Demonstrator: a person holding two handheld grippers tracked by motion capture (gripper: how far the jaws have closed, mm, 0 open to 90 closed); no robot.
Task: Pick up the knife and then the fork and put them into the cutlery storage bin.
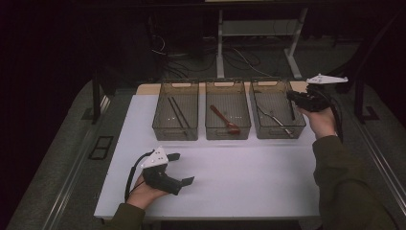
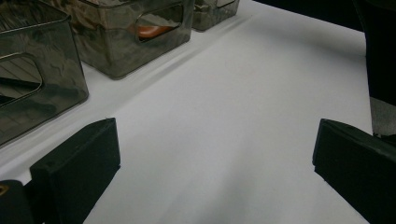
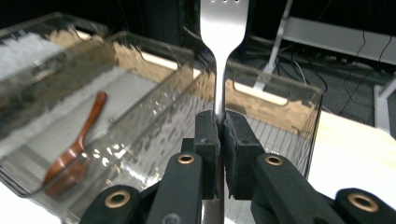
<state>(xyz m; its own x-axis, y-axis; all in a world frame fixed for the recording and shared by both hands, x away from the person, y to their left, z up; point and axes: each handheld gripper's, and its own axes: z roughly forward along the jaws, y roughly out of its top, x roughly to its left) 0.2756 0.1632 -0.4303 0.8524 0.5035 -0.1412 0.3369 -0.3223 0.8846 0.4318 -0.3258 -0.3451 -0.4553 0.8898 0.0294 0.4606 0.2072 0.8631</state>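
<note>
At six o'clock on the table point(image 1: 249, 187), nearest the camera, the left gripper point(image 1: 181, 168) rested with jaws spread wide and empty. At two o'clock the right gripper point(image 3: 218, 140) pinched a metal fork point(image 3: 222, 28) by its neck, head upward, over the right bin point(image 1: 300, 125), where another utensil point(image 1: 275, 120) lay. The wooden spoon point(image 1: 226, 120) occupied the middle bin point(image 1: 209, 127), chopsticks point(image 1: 178, 115) the left bin point(image 1: 158, 125). Probably sorting: lower the fork lengthwise, clear of the walls, before releasing.

Dim room, lit tabletop, blurred edges
</note>
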